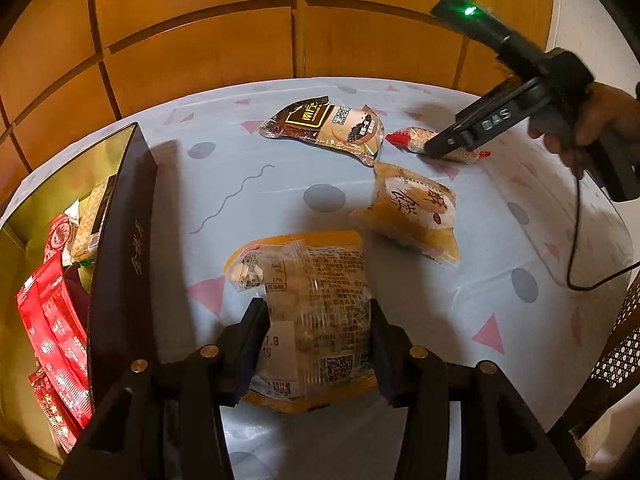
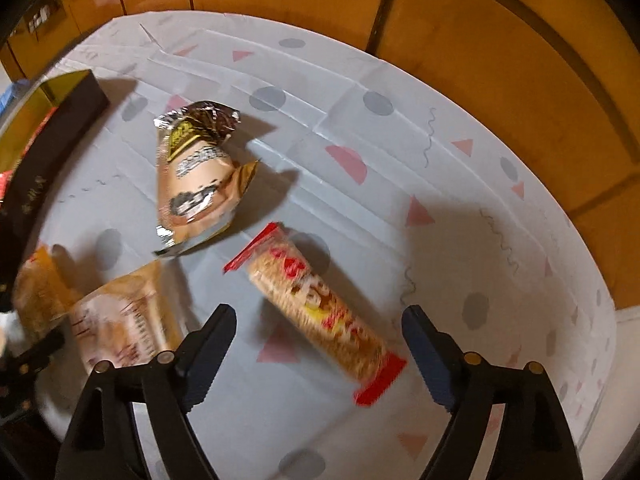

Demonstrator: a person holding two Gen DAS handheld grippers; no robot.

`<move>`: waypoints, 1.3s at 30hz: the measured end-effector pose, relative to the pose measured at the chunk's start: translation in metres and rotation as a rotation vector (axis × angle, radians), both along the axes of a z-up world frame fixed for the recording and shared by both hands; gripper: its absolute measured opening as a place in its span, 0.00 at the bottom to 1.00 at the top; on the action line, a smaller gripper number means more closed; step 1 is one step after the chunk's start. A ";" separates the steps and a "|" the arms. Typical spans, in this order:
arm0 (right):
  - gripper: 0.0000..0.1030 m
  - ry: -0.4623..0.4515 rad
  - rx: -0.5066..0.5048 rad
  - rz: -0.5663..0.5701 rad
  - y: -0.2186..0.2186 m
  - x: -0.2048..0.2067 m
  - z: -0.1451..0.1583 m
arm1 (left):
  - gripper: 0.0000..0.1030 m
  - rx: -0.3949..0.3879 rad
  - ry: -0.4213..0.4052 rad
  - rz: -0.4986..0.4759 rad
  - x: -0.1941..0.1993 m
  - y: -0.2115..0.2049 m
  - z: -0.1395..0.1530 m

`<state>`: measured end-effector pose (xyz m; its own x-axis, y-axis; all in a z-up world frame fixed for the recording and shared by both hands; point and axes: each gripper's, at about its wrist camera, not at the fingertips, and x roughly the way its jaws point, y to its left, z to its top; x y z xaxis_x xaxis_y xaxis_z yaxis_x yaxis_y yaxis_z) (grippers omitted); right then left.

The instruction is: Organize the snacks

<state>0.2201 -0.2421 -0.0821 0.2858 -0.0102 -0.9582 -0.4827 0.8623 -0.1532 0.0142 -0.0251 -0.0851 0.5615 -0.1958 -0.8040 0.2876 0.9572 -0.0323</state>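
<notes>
A round table (image 1: 280, 184) covered by a pale cloth printed with grey dots and pink triangles is set before a wall of orange-brown wooden panels (image 1: 192, 20). At the far left of the left wrist view a dark box with a gold lining (image 1: 120, 240) is seen, and red packets (image 1: 56, 320) and a pale bar already lie inside it, so part of the sorting is judged done. Four snacks are left on the cloth. Nearest the box, a yellow bread packet (image 1: 308, 292) is clamped between the fingers of the left gripper (image 1: 318, 344), its long axis running away from the camera and its printed back turned up; whether it is lifted cannot be told. Farther off, a brown and gold sachet (image 1: 328, 130) lies with its long axis across the table. To the right of the held packet, a second yellow packet (image 1: 416, 212) rests tilted, touching nothing else. At the far right, a cracker roll with red ends (image 2: 320, 308) is approached by the right gripper (image 2: 318, 344), whose jaws stand wide apart with nothing between them. In the right wrist view the roll is seen lying diagonally, one red end pointing far left and the other near right, passing between the fingers without being touched. It is judged that all four must yet be carried left to the box.
</notes>
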 end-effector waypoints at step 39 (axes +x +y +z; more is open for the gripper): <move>0.32 -0.151 0.225 -0.441 -0.048 -0.138 -0.015 | 0.51 -0.007 -0.004 0.042 -0.001 0.001 0.000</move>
